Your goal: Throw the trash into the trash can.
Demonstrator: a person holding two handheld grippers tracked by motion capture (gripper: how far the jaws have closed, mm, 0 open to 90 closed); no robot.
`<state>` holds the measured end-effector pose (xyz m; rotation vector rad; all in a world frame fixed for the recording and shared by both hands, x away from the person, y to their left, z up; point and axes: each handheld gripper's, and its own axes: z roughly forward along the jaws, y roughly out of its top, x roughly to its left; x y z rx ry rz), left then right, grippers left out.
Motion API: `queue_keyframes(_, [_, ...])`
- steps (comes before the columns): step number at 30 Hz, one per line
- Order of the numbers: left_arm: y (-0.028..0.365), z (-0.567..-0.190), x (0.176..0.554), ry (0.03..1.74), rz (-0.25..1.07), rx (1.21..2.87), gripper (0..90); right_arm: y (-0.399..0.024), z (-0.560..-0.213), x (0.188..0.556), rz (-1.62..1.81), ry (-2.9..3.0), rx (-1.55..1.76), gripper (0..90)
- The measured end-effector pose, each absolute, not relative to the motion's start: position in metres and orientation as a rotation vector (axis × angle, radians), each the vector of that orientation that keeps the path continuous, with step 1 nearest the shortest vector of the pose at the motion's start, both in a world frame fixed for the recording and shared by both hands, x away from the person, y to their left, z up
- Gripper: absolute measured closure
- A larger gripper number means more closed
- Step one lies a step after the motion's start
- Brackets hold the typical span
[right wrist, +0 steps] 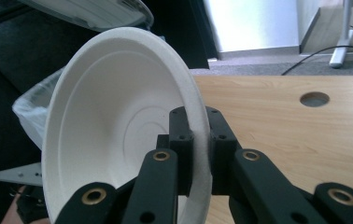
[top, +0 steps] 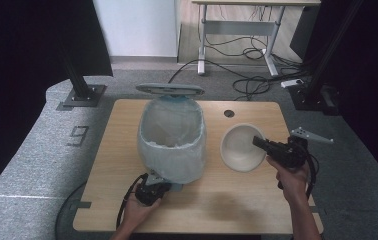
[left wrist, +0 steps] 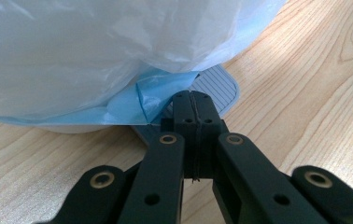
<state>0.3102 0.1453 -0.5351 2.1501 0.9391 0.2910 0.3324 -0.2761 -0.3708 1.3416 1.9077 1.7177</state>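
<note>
The right gripper point(right wrist: 198, 154), seen closest in its own view, has its jaws clamped on the rim of a white bowl point(right wrist: 114, 140), one jaw inside the rim and one outside, so the bowl stands tilted on edge ahead of it, its hollow facing to the jaws' left. In the high view this right gripper point(top: 260, 143) is held in the person's right hand point(top: 293, 179) with the bowl point(top: 239, 148) at its tips, above the table point(top: 257, 200). Beyond the bowl, farther from that gripper, stands a bin point(top: 172, 140) lined with a pale translucent bag, its lid point(top: 169, 89) raised at the far side. The left gripper point(left wrist: 194, 100) has its jaws pressed fully together with nothing between them; their tips rest on the bin's ribbed grey pedal point(left wrist: 219, 86), just under the hanging bag point(left wrist: 95, 51) and a blue fold of plastic point(left wrist: 151, 95) just left of the tips. In the high view the left gripper point(top: 153, 187) sits at the near foot of the bin.
</note>
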Motion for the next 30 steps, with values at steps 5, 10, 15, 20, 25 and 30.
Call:
queue_keyframes(5, [0.145, -0.535, 0.310, 0.939, 0.293, 2.151, 90.0, -0.266, -0.359, 0.339, 1.734, 1.922, 1.326, 82.9])
queue_keyframes(10, [0.145, -0.535, 0.310, 0.937, 0.293, 2.152, 90.0, -0.256, -0.346, 0.345, 1.735, 1.937, 1.290, 82.9])
queue_keyframes(15, [0.145, -0.535, 0.310, 0.936, 0.293, 2.151, 90.0, -0.250, -0.341, 0.348, 1.737, 1.941, 1.281, 82.9])
queue_keyframes(20, [0.145, -0.535, 0.310, 0.935, 0.293, 2.152, 90.0, -0.243, -0.336, 0.353, 1.746, 1.947, 1.266, 82.9])
queue_keyframes(25, [0.145, -0.535, 0.310, 0.935, 0.293, 2.151, 90.0, -0.237, -0.331, 0.357, 1.746, 1.955, 1.255, 82.9])
queue_keyframes(30, [0.145, -0.535, 0.310, 0.935, 0.291, 2.151, 90.0, -0.230, -0.328, 0.360, 1.755, 1.956, 1.254, 82.9])
